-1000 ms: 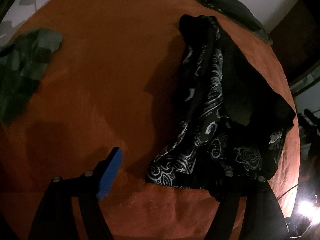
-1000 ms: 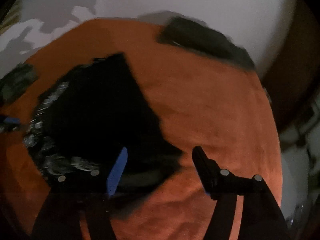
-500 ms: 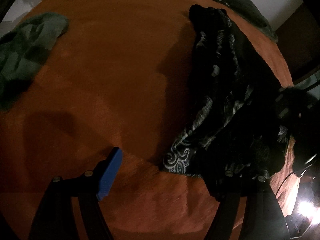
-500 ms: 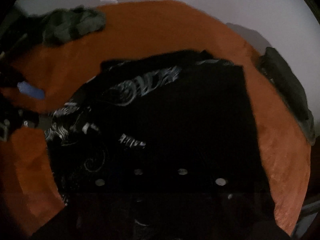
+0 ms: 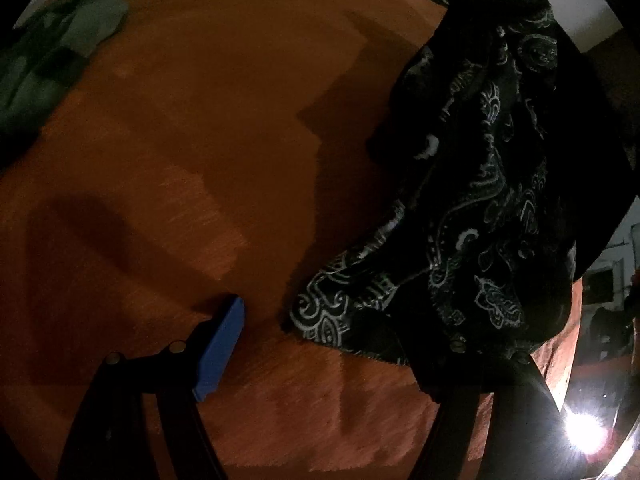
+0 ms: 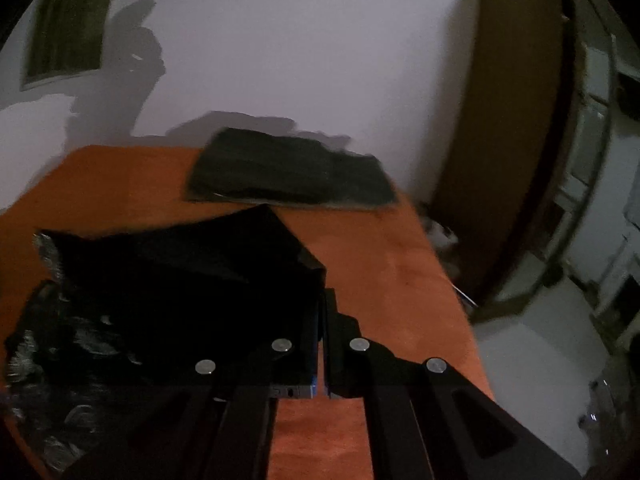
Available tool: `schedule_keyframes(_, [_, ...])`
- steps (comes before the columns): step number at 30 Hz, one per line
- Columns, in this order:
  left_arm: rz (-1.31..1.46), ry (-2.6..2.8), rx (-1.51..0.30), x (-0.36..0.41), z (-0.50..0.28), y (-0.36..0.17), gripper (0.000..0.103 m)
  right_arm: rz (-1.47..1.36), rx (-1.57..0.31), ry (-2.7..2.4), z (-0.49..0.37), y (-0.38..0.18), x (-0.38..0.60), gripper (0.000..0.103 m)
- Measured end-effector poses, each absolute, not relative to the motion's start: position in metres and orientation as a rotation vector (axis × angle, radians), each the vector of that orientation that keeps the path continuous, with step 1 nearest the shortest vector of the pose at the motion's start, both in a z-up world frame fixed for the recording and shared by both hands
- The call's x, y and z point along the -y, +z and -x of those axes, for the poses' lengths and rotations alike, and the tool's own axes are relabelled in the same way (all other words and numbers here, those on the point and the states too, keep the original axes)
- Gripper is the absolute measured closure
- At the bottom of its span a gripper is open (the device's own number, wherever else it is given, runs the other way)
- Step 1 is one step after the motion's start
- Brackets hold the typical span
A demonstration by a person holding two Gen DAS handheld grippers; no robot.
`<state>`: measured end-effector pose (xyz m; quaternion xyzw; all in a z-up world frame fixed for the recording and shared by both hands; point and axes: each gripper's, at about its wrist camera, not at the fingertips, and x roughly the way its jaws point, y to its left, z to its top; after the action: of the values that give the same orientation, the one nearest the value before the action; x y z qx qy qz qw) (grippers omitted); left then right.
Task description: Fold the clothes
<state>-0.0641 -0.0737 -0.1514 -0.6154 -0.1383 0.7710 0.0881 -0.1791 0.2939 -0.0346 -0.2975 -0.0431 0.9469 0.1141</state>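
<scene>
In the left wrist view, the left gripper (image 5: 320, 344) is seen with its fingers spread wide apart, nothing between them. The blue-padded finger (image 5: 220, 348) is held just above the orange fabric-covered surface (image 5: 200, 140). The other finger is largely hidden behind the black garment with a white paisley print (image 5: 480, 200), which is draped over it (whether cloth and finger touch cannot be told). The garment is raised along the right side of the view, with its lower printed edge close to the surface. A crumpled grey-green cloth (image 5: 56, 64) lies at the far left edge of the surface, well apart from the garment. A bright light source (image 5: 582, 428) glares at the lower right, and much of the scene is left in shadow.

In the right wrist view, the right gripper (image 6: 322, 312) is seen with its fingers clenched on a corner of the black garment (image 6: 180, 280), only a thin gap showing between them. The cloth is spread to the left of the fingers and covers most of that side of the surface (image 6: 380, 272). A folded dark grey-green garment (image 6: 288, 172) is laid flat at the far edge, against the pale wall (image 6: 300, 40). A brown wooden door (image 6: 508, 120) stands to the right, beyond the surface.
</scene>
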Motion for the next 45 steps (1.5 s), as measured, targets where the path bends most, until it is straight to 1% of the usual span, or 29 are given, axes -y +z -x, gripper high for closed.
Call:
schedule_keyframes(2, [1.826, 2.298, 0.4, 0.071, 0.066, -0.152, 0.027, 0.885, 0.093, 2.766, 0.175, -0.04, -0.296, 0.103])
schedule_keyframes(6, [1.832, 2.298, 0.395, 0.07, 0.066, -0.154, 0.027, 0.912, 0.151, 2.756, 0.174, -0.047, -0.286, 0.103])
schedule_keyframes(8, [1.829, 2.296, 0.393, 0.069, 0.065, -0.154, 0.027, 0.947, 0.136, 2.73, 0.174, -0.048, -0.292, 0.102])
schedule_keyframes(10, [1.825, 2.292, 0.392, 0.07, 0.064, -0.153, 0.027, 0.98, 0.105, 2.706, 0.174, -0.051, -0.297, 0.09])
schedule_keyframes(11, [1.824, 2.292, 0.392, 0.071, 0.063, -0.153, 0.027, 0.996, 0.089, 2.694, 0.173, -0.052, -0.299, 0.082])
schedule_keyframes(12, [1.824, 2.292, 0.392, 0.073, 0.063, -0.153, 0.027, 1.012, 0.074, 2.682, 0.173, -0.054, -0.301, 0.071])
schedule_keyframes(13, [1.823, 2.293, 0.393, 0.074, 0.062, -0.153, 0.027, 1.028, 0.058, 2.669, 0.173, -0.055, -0.303, 0.064])
schedule_keyframes(14, [1.826, 2.293, 0.398, 0.075, 0.061, -0.154, 0.027, 1.044, 0.042, 2.657, 0.172, -0.057, -0.305, 0.051])
schedule_keyframes(15, [1.83, 2.29, 0.407, 0.075, 0.061, -0.155, 0.027, 1.043, 0.043, 2.671, 0.173, -0.057, -0.302, 0.043])
schedule_keyframes(17, [1.83, 2.289, 0.417, 0.077, 0.06, -0.154, 0.027, 1.054, 0.076, 2.786, 0.173, -0.054, -0.273, 0.04])
schedule_keyframes(20, [1.819, 2.293, 0.423, 0.078, 0.058, -0.149, 0.027, 1.307, 0.083, 3.03, 0.176, -0.069, -0.211, 0.04])
schedule_keyframes(22, [1.804, 2.302, 0.419, 0.08, 0.057, -0.145, 0.027, 1.551, 0.164, 3.189, 0.167, -0.086, -0.159, 0.04])
schedule_keyframes(23, [1.801, 2.306, 0.417, 0.081, 0.057, -0.144, 0.027, 1.674, 0.286, 3.257, 0.157, -0.097, -0.133, 0.04])
schedule_keyframes(25, [1.807, 2.306, 0.409, 0.084, 0.055, -0.146, 0.027, 1.861, 0.681, 3.331, 0.129, -0.118, -0.087, 0.04])
schedule_keyframes(27, [1.827, 2.297, 0.41, 0.088, 0.051, -0.151, 0.027, 1.954, 1.02, 3.305, 0.097, -0.134, -0.061, 0.04])
schedule_keyframes(28, [1.838, 2.292, 0.414, 0.09, 0.049, -0.153, 0.027, 2.008, 1.15, 3.264, 0.087, -0.144, -0.053, 0.041])
schedule_keyframes(29, [1.837, 2.292, 0.414, 0.091, 0.047, -0.154, 0.027, 2.064, 1.213, 3.206, 0.084, -0.155, -0.052, 0.051])
schedule_keyframes(30, [1.836, 2.293, 0.415, 0.092, 0.045, -0.155, 0.027, 2.11, 1.26, 3.136, 0.083, -0.166, -0.053, 0.08])
schedule_keyframes(31, [1.835, 2.294, 0.416, 0.093, 0.043, -0.155, 0.027, 2.135, 1.283, 3.069, 0.084, -0.175, -0.057, 0.095])
schedule_keyframes(32, [1.833, 2.298, 0.415, 0.093, 0.043, -0.155, 0.027, 2.121, 1.262, 3.04, 0.087, -0.178, -0.061, 0.1])
schedule_keyframes(33, [1.834, 2.3, 0.412, 0.092, 0.044, -0.155, 0.027, 2.063, 1.167, 3.07, 0.091, -0.174, -0.07, 0.1])
schedule_keyframes(38, [1.818, 2.324, 0.378, 0.089, 0.046, -0.151, 0.027, 1.592, 0.537, 3.26, 0.11, -0.109, -0.136, 0.1])
schedule_keyframes(41, [1.823, 2.318, 0.389, 0.087, 0.05, -0.152, 0.027, 1.217, 0.208, 3.229, 0.114, -0.062, -0.192, 0.101])
schedule_keyframes(43, [1.817, 2.31, 0.388, 0.084, 0.052, -0.153, 0.027, 0.838, 0.006, 3.145, 0.1, -0.029, -0.239, 0.101])
schedule_keyframes(44, [1.814, 2.31, 0.374, 0.082, 0.052, -0.153, 0.027, 0.694, -0.096, 3.07, 0.093, -0.017, -0.263, 0.101])
schedule_keyframes(45, [1.811, 2.308, 0.366, 0.081, 0.052, -0.153, 0.027, 0.644, -0.186, 2.983, 0.091, -0.012, -0.288, 0.101])
